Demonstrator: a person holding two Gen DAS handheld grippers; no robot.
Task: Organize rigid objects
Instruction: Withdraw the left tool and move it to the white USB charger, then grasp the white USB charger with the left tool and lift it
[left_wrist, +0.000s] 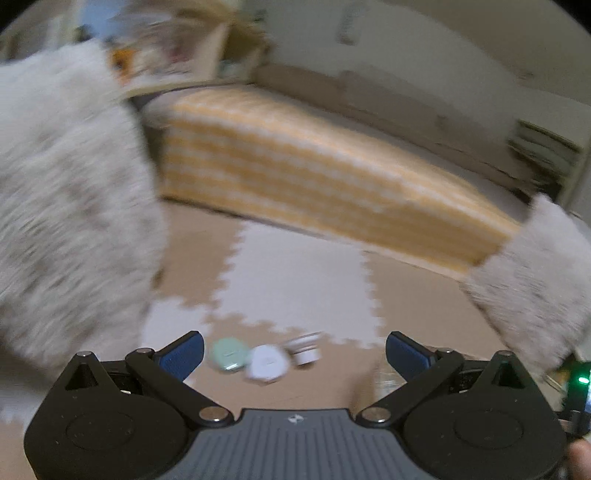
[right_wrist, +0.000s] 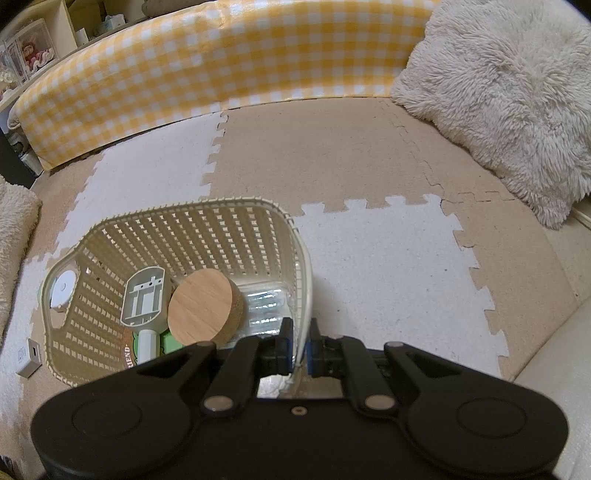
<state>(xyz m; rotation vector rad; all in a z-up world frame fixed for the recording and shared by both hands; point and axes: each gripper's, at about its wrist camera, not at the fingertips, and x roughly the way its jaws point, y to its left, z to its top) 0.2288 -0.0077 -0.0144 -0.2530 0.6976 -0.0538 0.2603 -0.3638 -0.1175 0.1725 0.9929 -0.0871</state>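
Observation:
My right gripper (right_wrist: 300, 345) is shut on the near rim of a cream lattice basket (right_wrist: 236, 206). Inside the basket lie a round wooden lid (right_wrist: 205, 310), a grey-white plastic scoop (right_wrist: 144, 297), a clear ribbed container (right_wrist: 264, 306) and a small white round piece (right_wrist: 63, 290). In the blurred left wrist view my left gripper (left_wrist: 294, 354) is open above the floor mat. Between its blue fingertips (left_wrist: 183, 356), on the mat beyond, lie a mint green round case (left_wrist: 228, 354), a white round case (left_wrist: 266, 363) and a small white cylinder (left_wrist: 306, 349).
A yellow checked cushion (right_wrist: 207, 62) runs along the back. Fluffy white pillows (right_wrist: 509, 99) lie at the right, and another fluffy pillow (left_wrist: 66, 206) fills the left of the left wrist view. A small white adapter (right_wrist: 28, 358) sits left of the basket on the puzzle mat (right_wrist: 388, 258).

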